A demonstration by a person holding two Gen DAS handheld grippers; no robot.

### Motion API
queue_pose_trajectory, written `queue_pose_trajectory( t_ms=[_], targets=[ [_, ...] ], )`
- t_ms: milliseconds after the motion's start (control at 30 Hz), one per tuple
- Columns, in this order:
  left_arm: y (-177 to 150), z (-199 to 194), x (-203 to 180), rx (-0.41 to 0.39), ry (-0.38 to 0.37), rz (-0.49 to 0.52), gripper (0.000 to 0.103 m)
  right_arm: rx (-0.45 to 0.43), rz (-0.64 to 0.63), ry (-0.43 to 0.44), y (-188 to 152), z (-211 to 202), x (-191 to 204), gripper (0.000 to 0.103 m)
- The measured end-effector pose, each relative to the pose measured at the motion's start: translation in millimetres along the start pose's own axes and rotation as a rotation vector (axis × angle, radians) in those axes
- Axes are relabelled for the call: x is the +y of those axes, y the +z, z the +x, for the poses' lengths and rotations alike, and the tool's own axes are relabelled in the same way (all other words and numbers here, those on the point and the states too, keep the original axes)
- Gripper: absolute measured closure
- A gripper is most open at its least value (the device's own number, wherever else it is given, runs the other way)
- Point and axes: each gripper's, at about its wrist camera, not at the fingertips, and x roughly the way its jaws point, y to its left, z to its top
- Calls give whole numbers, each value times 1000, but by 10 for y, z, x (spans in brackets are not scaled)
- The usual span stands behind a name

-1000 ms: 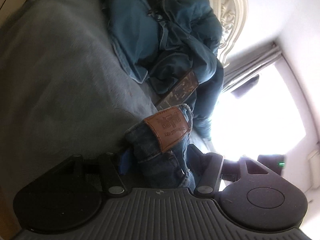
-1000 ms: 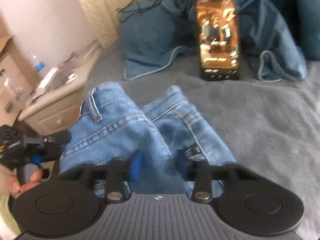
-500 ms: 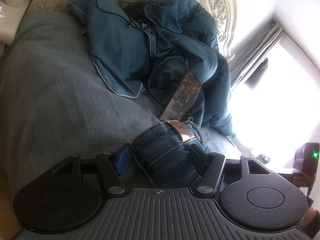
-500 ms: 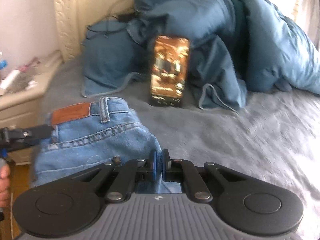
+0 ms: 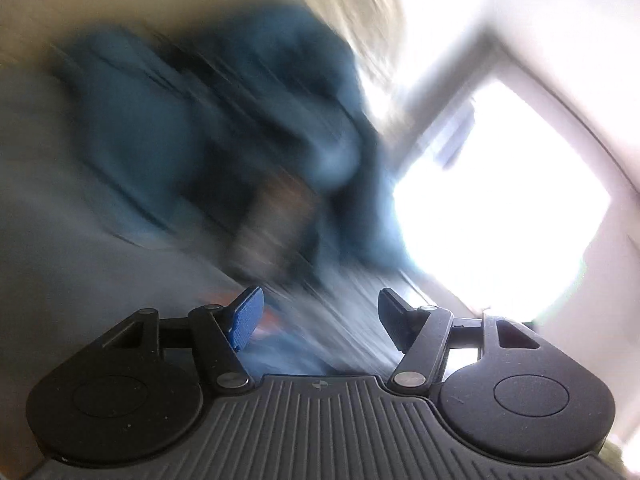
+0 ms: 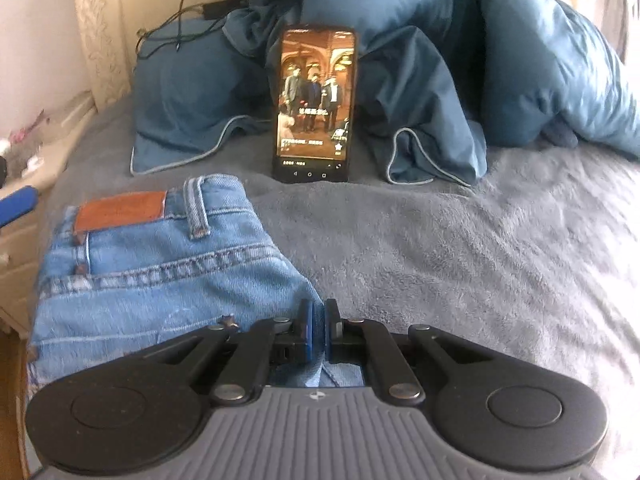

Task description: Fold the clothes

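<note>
**Clerk:** Denim, mid-blue: one pair of jeans (image 6: 160, 276), lying in a compact folded bundle on the grey fleece blanket (image 6: 460, 264), near its left edge, waistband and brown leather patch (image 6: 120, 210) turned uppermost and away from the camera.

**Checker:** Held by anything?

**Clerk:** Right gripper (image 6: 316, 330) had its jaws drawn together on a thin edge of the denim at the bundle's near corner; a sliver of cloth showed between the blue pads. Judged to be pinning or tugging that corner so the fold lay flat.

**Checker:** And the left gripper (image 5: 316, 316)?

**Clerk:** Jaws stood wide apart with nothing between them. Its view was heavily smeared, so what lay below could not be told beyond blue and grey streaks. A blue pad (image 6: 18, 204) showed at the far left edge of the right view, clear of the jeans.

**Checker:** Surroundings?

**Clerk:** Phone (image 6: 314, 104), screen lit, stood propped upright against a rumpled teal duvet (image 6: 460, 60), apparently placed for viewing, just beyond the jeans. Black cable (image 6: 180, 36) trailed over a teal pillow (image 6: 188, 100). Bedside cabinet (image 6: 24, 208) at left.

**Checker:** Stage of fold?

**Clerk:** Bundle looked folded; whether a further fold was due could not be settled.
</note>
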Motion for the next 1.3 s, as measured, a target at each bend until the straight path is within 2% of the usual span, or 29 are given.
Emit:
queue_pose_trajectory(
  t_ms=[33,133,167,233,433,533,567,667,767,900,1033,1133,1167,1200,1233,1300],
  targets=[
    [17,106,-60,38,-17,13,39,-6,7,-2,-47,-100,-27,96],
    [67,426,-242,151,-66,54,44,-50,27,-10,-298,-747,-166,78],
    [84,532,-302,188,-83,67,45,-65,33,-13,-382,-962,-213,78],
    [65,598,-344,210,-50,122,45,-94,47,-19,-549,-1393,-306,78],
    [51,693,-201,262,-33,132,51,-183,86,-36,-1052,-2687,-584,77],
    [97,714,-128,286,-52,108,53,-209,96,-55,-1301,-3218,-694,60],
    [110,720,-113,293,-56,101,53,-187,83,-79,-1379,-3212,-683,56],
    [116,748,-103,308,-54,104,54,-123,48,-138,-1582,-3134,-667,56],
    [109,760,-122,311,-45,115,54,-98,17,-124,-1569,-2669,-726,56],
    [100,765,-147,312,-32,132,55,-69,-90,-141,-1417,-1969,-834,56],
    [94,765,-157,310,-25,141,55,29,-144,-136,-1361,-1466,-1013,56],
    [90,764,-163,307,-22,147,55,104,-138,-145,-1415,-1341,-1071,65],
    [88,765,-165,306,-22,151,55,110,-131,-159,-1433,-1343,-1074,75],
    [86,765,-167,304,-21,154,55,98,-121,-182,-1447,-1382,-1062,87],
    [85,765,-170,303,-20,157,55,85,-111,-204,-1460,-1428,-1048,95],
    [86,766,-173,303,-18,160,55,44,-72,-243,-1485,-1563,-1012,102]
  ],
)
